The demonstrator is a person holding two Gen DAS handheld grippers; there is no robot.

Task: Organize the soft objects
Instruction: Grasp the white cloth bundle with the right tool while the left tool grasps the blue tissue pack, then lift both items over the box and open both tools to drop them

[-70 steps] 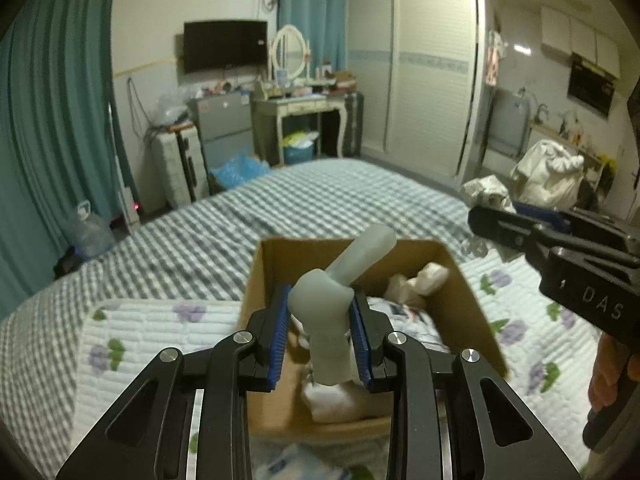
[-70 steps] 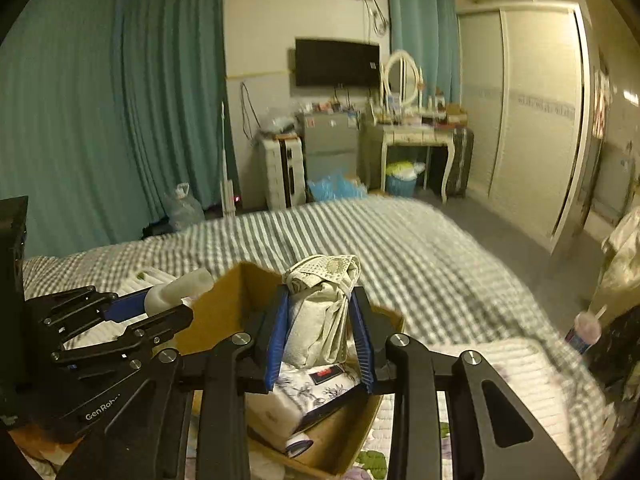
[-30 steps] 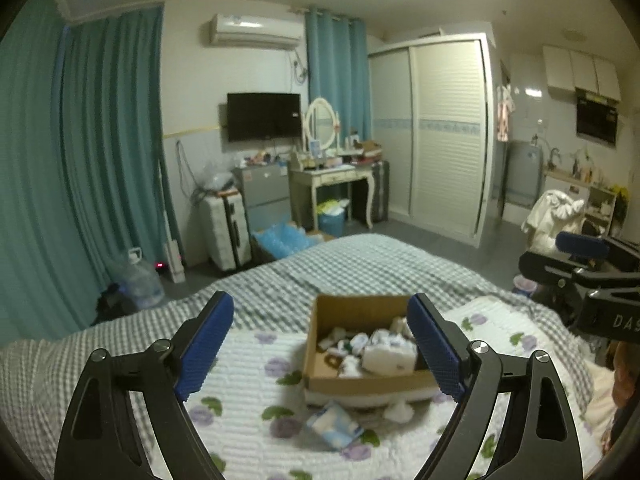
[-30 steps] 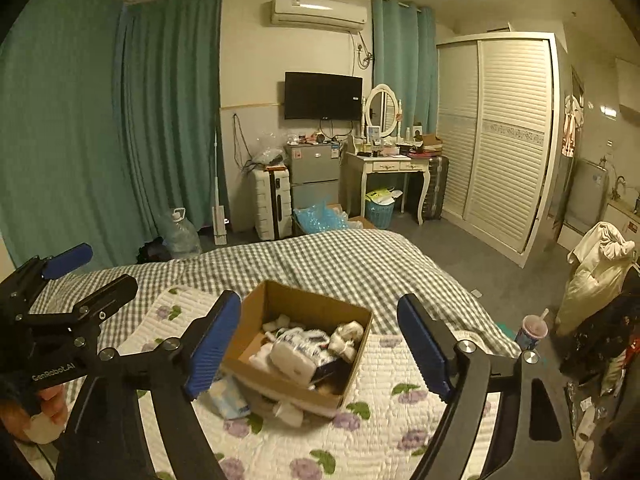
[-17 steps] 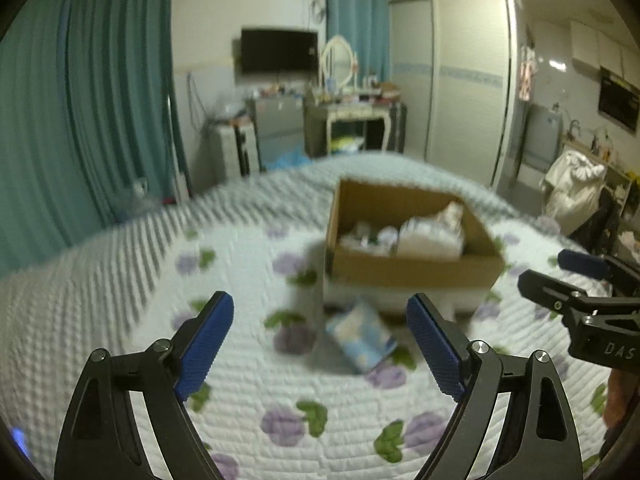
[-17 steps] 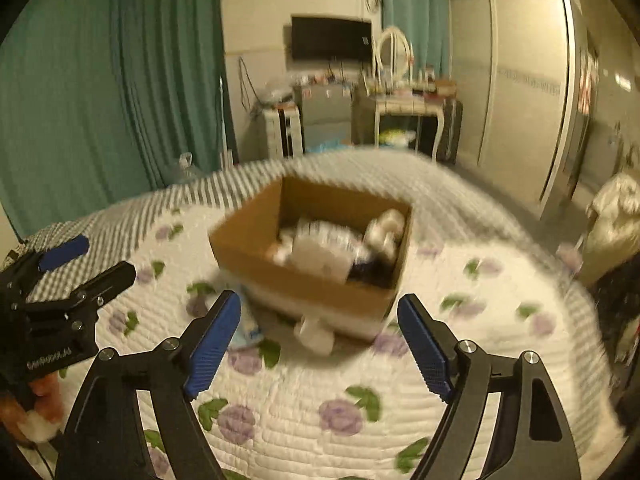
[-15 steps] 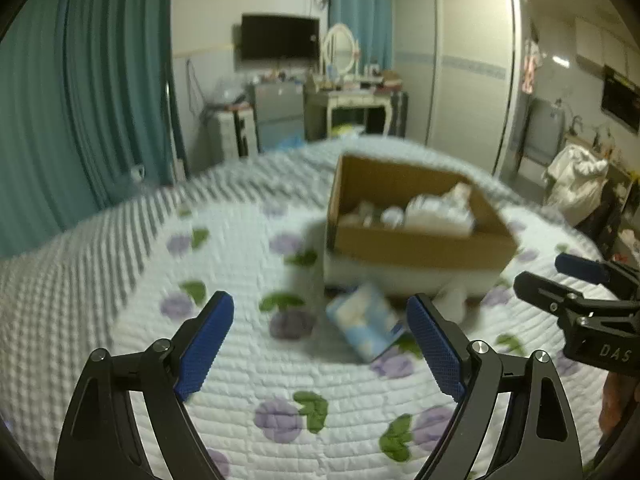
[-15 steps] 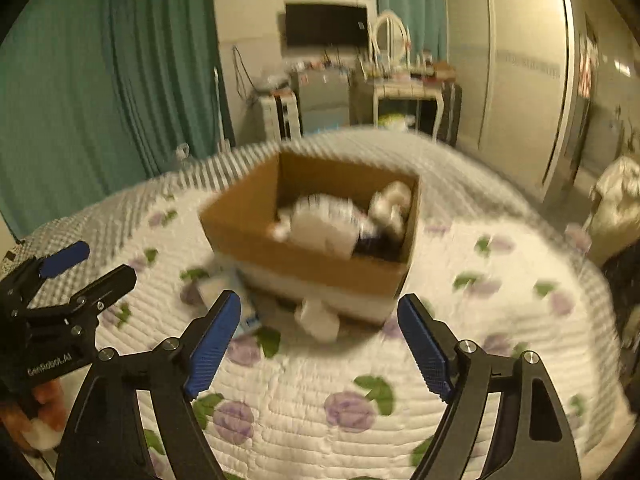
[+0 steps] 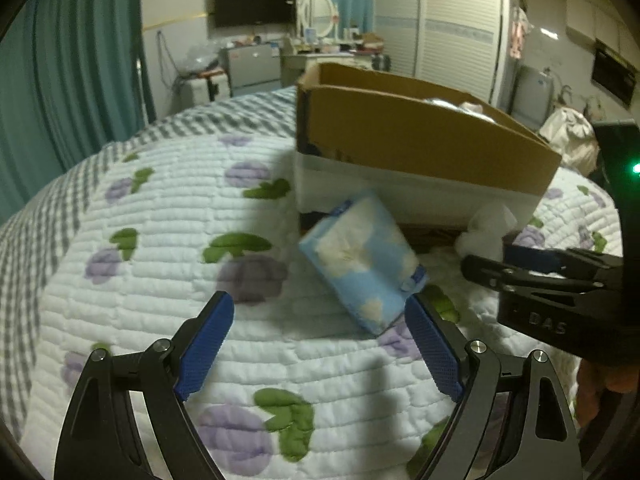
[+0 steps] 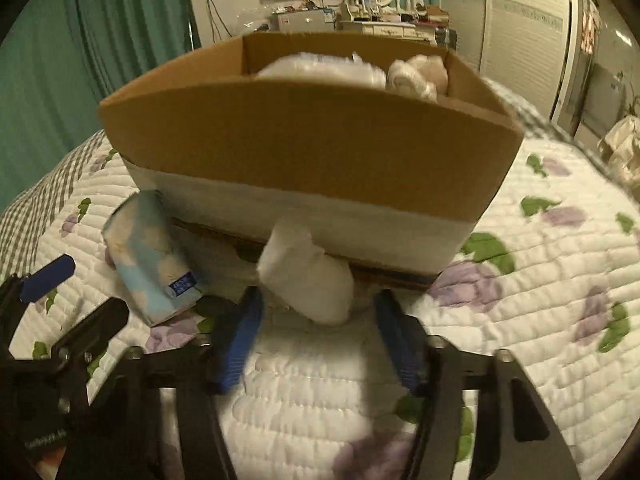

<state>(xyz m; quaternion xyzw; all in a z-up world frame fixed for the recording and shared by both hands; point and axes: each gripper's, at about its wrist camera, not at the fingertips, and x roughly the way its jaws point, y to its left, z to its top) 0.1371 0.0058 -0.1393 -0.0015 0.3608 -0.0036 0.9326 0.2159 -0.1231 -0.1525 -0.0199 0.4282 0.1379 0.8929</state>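
A cardboard box (image 9: 420,136) holding several white soft items stands on the quilted bed; it also shows in the right wrist view (image 10: 312,140). A light blue soft pack (image 9: 362,264) lies against the box front, seen too in the right wrist view (image 10: 152,260). A white soft bundle (image 10: 308,276) lies by the box base, and shows in the left wrist view (image 9: 486,232). My left gripper (image 9: 320,340) is open, low over the quilt, its right pad beside the blue pack. My right gripper (image 10: 318,340) is open just short of the white bundle.
The white quilt with purple flowers (image 9: 160,240) covers the bed over a checked sheet (image 9: 24,232). Teal curtains (image 9: 60,60), a dresser with mirror (image 9: 320,40) and a wardrobe (image 9: 452,20) stand behind. The right gripper (image 9: 560,280) crosses the left wrist view's right side.
Both grippers let their items go into the box, opened and pulled back, then dropped low and forward toward the blue pack and white bundle in front of the box.
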